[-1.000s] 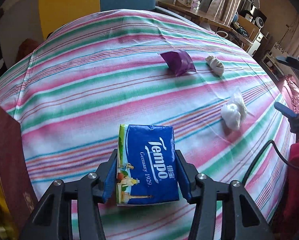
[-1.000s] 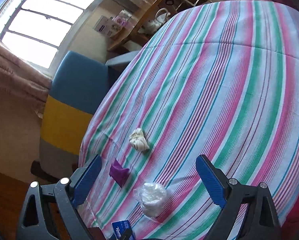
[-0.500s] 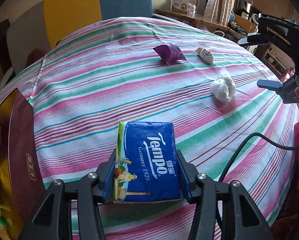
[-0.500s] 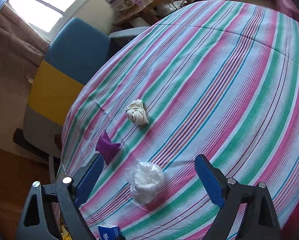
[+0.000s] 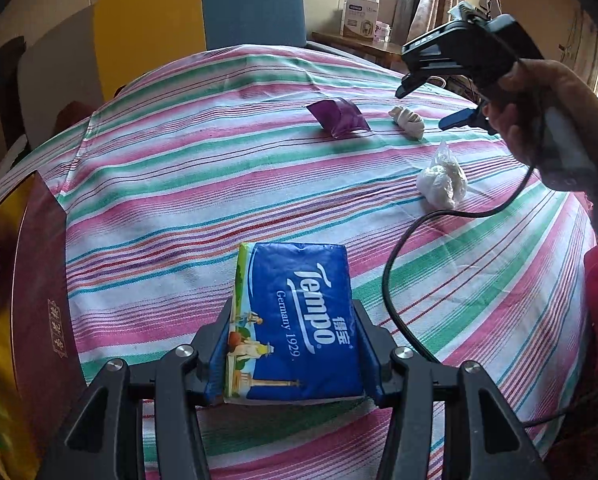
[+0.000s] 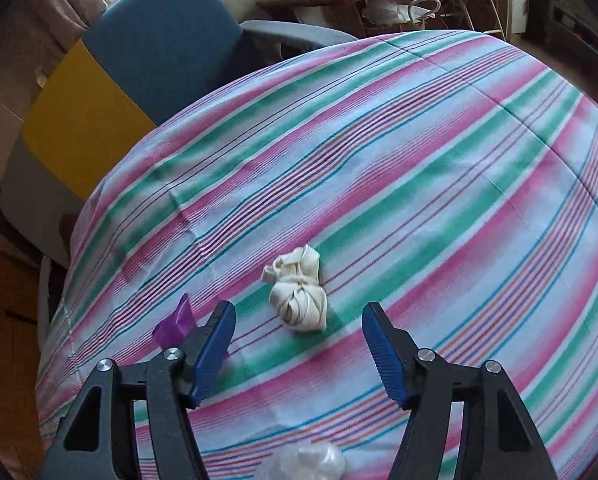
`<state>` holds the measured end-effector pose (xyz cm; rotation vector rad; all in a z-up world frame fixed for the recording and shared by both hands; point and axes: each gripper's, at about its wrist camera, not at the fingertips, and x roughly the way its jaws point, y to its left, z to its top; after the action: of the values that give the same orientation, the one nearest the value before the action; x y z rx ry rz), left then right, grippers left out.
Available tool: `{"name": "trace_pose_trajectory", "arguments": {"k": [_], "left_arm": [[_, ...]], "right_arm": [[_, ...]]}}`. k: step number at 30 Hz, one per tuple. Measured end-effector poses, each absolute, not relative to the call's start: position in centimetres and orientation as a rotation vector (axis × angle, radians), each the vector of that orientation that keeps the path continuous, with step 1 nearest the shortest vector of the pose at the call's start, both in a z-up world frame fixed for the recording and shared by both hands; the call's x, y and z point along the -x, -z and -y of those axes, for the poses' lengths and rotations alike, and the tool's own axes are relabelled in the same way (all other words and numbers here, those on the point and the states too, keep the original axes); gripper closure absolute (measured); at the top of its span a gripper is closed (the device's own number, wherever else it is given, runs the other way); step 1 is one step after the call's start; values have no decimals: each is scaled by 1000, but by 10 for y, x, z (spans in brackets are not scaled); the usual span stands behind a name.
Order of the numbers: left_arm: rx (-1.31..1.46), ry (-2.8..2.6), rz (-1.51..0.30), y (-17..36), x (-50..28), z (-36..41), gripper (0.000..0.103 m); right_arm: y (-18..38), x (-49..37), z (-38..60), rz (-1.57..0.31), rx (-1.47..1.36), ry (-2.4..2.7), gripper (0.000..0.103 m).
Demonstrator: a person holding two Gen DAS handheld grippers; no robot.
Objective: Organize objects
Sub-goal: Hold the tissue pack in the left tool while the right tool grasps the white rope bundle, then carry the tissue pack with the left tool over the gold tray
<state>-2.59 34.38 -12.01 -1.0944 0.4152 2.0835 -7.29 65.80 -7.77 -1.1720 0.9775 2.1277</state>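
Tissue pack (image 5: 295, 320): sitting clamped in the left gripper (image 5: 291, 354) jaws above the striped tabletop (image 5: 179, 184), nearest of all to the box (image 5: 39, 300); risking sliding out.
Cable (image 5: 403, 264): trailing just beyond the tissue pack, risking snagging.
Cloth knot (image 6: 297, 298): lying far past the tissue pack; right gripper (image 6: 299, 348) jaws closing around it without touching, risking pushing it aside.

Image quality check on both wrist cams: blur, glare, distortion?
Left wrist: strong fisheye bulges the striped tablecloth; tissue pack is sharp; window glare at the right edge. Right wrist: same bulge; cloth stripes slightly soft; cream bundle readable; blown-out window top left.
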Motion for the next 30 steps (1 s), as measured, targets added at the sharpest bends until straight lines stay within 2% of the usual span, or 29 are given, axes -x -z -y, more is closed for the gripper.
{"name": "trace_pose_trajectory", "arguments": {"k": [4, 5, 6, 7, 12, 21, 30], "left_arm": [[1092, -2082, -408, 120, 26, -343, 50], [1090, -2082, -407, 120, 25, -343, 50], [1088, -2082, -407, 120, 25, -343, 50], [1087, -2082, -407, 120, 25, -343, 50], [1079, -2086, -409, 120, 24, -344, 50], [1107, -2051, -438, 115, 27, -346, 51], [983, -2059, -358, 56, 1, -310, 51]], "right_arm": [[99, 103, -665, -932, 1254, -2098, 35], [102, 108, -664, -899, 1269, -2100, 39], [102, 112, -660, -818, 1272, -2119, 65], [101, 117, -654, -731, 1297, -2143, 74], [99, 114, -634, -621, 1402, -2200, 74], [60, 79, -574, -703, 1407, -2433, 74], [86, 67, -497, -670, 1559, -2510, 74]]}}
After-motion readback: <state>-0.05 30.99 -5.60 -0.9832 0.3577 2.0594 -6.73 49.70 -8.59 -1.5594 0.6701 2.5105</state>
